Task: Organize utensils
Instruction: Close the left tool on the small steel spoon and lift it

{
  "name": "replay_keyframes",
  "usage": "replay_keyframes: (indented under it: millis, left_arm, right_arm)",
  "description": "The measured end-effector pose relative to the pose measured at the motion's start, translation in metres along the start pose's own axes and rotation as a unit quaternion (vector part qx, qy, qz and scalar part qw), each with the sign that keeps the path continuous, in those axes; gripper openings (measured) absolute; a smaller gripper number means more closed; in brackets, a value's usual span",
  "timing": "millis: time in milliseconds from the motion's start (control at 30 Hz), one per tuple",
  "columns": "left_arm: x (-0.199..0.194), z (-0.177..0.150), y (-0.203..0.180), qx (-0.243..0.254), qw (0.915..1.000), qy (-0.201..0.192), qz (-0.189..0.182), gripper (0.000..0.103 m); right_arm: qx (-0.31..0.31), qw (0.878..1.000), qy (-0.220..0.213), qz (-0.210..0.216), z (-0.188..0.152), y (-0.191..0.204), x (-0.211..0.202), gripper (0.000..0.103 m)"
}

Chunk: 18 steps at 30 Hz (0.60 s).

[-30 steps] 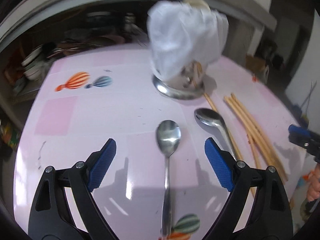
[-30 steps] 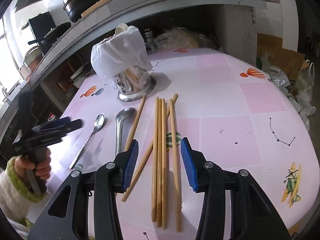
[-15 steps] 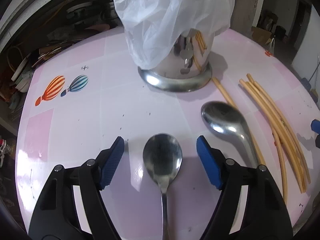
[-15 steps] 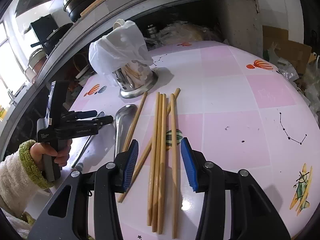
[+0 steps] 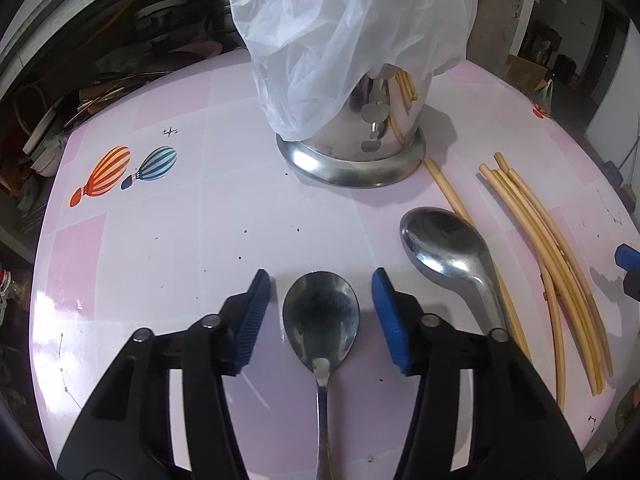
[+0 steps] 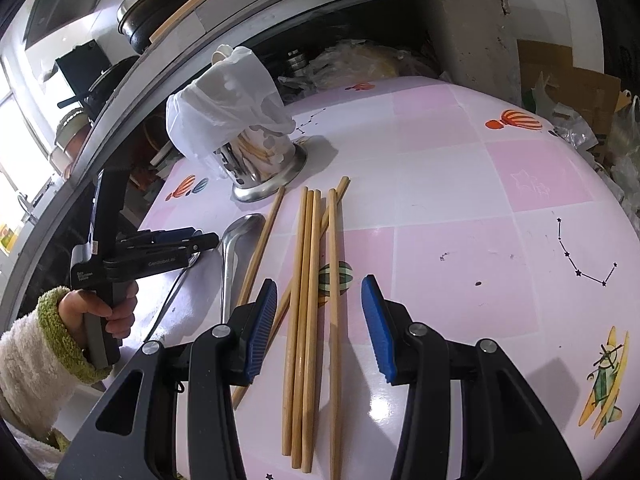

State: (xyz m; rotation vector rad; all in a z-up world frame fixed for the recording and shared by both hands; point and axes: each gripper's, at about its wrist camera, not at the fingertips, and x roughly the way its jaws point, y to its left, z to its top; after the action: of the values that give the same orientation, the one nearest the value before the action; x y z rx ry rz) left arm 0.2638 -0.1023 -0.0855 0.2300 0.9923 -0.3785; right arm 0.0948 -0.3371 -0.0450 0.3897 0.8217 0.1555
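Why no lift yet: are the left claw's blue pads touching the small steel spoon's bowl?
Apart. The left wrist view shows pink tabletop between each blue pad and the small steel spoon; the left claw, which has just been closing, straddles it.

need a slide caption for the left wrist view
Left gripper open, jaws just closing around the small steel spoon on the pink table, larger steel spoon alongside.

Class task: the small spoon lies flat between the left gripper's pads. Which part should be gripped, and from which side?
Grip the small spoon across its bowl, coming steeply from above. The left gripper, jaws just closing, already straddles it; the neck behind is thin and low.
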Motion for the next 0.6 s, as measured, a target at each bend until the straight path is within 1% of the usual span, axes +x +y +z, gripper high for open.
replay_keyframes:
  millis: [100, 200, 433, 600]
  left_arm:
    - [-0.002, -0.002, -0.002, -0.003, 1.0, -0.002, 0.003, 0.038]
    - [-0.002, -0.002, -0.003, -0.004, 1.0, -0.002, 0.003, 0.034]
    - [-0.006, -0.004, 0.004, -0.018, 0.9998, -0.007, -0.004, 0.034]
    - [-0.028, -0.005, 0.013, -0.036, 0.9987, -0.035, -0.004, 0.034]
  right_arm:
    - [0.002, 1.0, -0.001, 0.0, 0.001, -0.001, -0.001, 0.043]
    - [0.004, 1.0, -0.001, -0.002, 0.002, -0.002, -0.003, 0.043]
    - [0.004, 1.0, -0.004, -0.005, 0.006, -0.002, -0.007, 0.043]
    - [-0.001, 1.0, -0.014, -0.013, 0.007, 0.0, -0.013, 0.043]
